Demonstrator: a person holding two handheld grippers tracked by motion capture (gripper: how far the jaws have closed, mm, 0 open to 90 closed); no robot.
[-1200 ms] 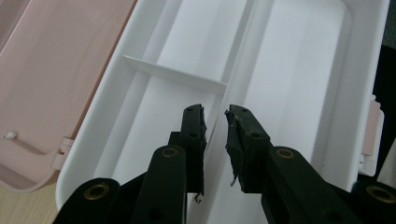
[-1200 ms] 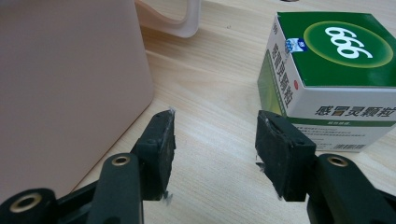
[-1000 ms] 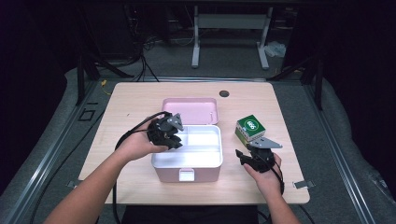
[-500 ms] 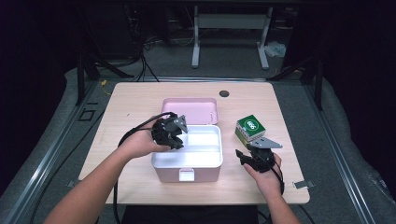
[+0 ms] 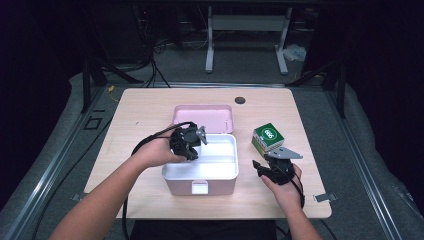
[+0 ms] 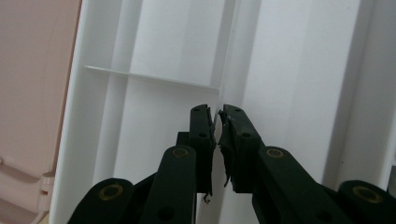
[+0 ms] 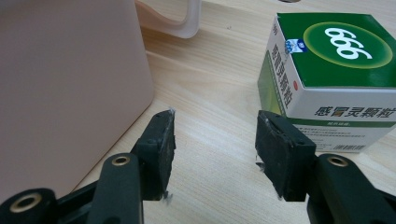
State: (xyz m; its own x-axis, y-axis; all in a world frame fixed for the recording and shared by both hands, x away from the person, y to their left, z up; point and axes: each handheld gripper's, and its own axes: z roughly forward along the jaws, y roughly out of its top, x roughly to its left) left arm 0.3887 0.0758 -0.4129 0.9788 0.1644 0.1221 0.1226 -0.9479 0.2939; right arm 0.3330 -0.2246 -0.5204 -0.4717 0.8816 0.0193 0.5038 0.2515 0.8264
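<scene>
The wooden worktop [image 5: 135, 145] has a broad bare strip along its left side and another across its far edge, where a small dark round spot [image 5: 240, 100] sits. The left gripper [image 5: 192, 145] hangs over the far left corner of the open pink box [image 5: 200, 187], which stands in the middle near the front edge. In the left gripper view its jaws are pressed almost together on the thin upright edge of the white tray [image 6: 289, 60] set inside the box, beside a narrow crosswise divider [image 6: 149, 77]. The pink lid [image 5: 202, 117] lies flat just beyond the box, touching or nearly touching its far rim.

Right of the box runs a lane of bare wood. The right gripper [image 5: 272, 167] rests there near the front, its jaws spread wide and holding nothing. In the right gripper view the pink box wall [image 7: 70, 84] rises close on the left jaw's side, and the green and white carton [image 7: 331, 74] stands just ahead of the right jaw, whether touching it cannot be told. The carton sits upright, slightly turned, with bare worktop beyond it to the right edge.
</scene>
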